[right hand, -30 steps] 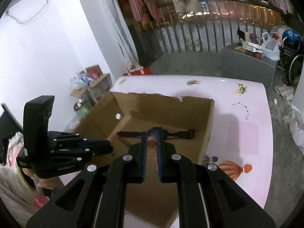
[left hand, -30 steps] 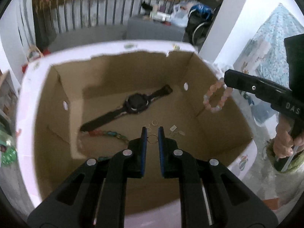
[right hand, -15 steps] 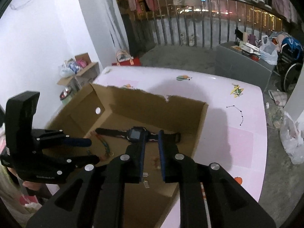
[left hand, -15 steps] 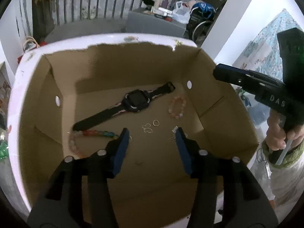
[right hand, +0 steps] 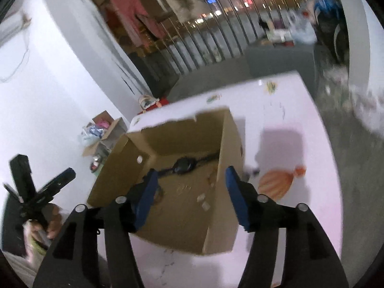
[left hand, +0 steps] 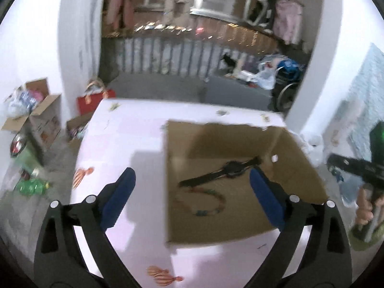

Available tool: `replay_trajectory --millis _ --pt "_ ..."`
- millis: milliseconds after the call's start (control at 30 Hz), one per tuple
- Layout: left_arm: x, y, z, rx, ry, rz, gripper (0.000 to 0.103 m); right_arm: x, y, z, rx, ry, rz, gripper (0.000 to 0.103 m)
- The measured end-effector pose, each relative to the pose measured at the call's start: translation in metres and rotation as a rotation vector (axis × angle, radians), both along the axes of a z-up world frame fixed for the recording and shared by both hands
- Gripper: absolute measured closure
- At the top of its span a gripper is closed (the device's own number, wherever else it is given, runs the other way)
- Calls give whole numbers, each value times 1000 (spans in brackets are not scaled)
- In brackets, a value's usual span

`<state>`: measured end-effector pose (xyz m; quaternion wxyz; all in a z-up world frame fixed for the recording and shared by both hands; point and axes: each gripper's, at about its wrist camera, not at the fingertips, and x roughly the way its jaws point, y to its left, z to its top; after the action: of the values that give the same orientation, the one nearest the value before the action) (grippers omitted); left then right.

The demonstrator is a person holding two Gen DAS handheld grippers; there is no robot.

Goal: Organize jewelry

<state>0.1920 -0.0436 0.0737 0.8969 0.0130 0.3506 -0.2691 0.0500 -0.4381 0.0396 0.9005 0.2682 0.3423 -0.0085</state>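
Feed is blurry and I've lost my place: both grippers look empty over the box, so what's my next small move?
Probably pull both back and scan the table for leftover jewelry. The left gripper and right gripper are opening with nothing between the fingers. The watch and beaded necklace already lie in the box, and the visible tabletop shows only printed patterns.

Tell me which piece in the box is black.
The wristwatch, lying across the cardboard box's far side. The beaded chain nearer the camera is multicoloured.
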Motion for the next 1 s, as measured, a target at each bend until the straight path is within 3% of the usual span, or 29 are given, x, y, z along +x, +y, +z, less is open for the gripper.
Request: replay_trajectory --millis 67,133,233,367,733,1000 --pt "12 5 -16 -1 77 28 11 -1 -1 -17 46 56 -25 44" --pt "25 5 -41 -25 215 20 11 2 -1 -38 110 135 -29 44" --pt "35 -1 -66 -60 346 -12 11 7 6 -56 169 203 -2 42" --pt "35 -16 -86 -94 432 -69 10 12 25 -50 54 250 3 42" --pt "26 -23 -74 -24 394 -9 10 19 35 -37 -9 319 -7 42" --pt "-7 -5 -69 -18 394 -4 10 -17 49 -37 16 299 -23 42"
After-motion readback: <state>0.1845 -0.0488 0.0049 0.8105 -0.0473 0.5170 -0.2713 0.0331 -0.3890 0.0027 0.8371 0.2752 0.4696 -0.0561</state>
